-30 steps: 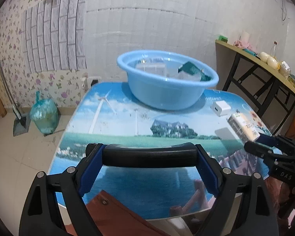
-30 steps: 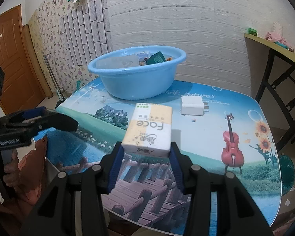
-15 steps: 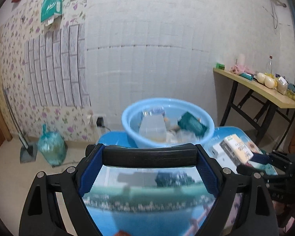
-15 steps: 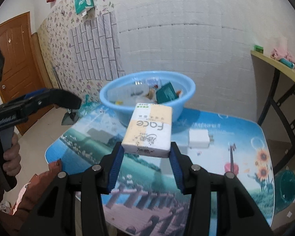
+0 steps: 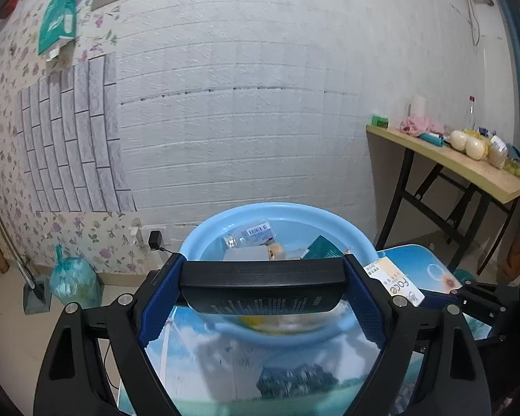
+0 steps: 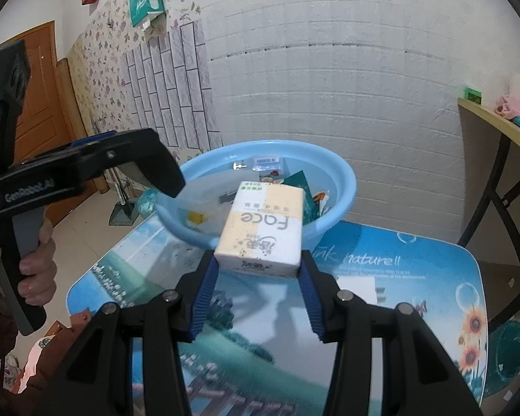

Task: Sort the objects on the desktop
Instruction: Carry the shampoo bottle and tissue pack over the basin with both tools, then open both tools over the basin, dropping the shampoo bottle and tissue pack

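Smooth, glossy light-blue plastic for the basin; glossy printed sheet, mirror-slick and reflective, over the table top. Matt black plastic with round metal rivets on the left gripper and right gripper, ribbed blue rubbery pads on the fingers, these pressed on a smooth black slab with fine white print, semi-gloss, and on a tissue pack in thin shiny printed film. Rough, textured white brick-pattern wall panel, matt flowered wallpaper, pale wood-look shelf board on matt black metal legs.
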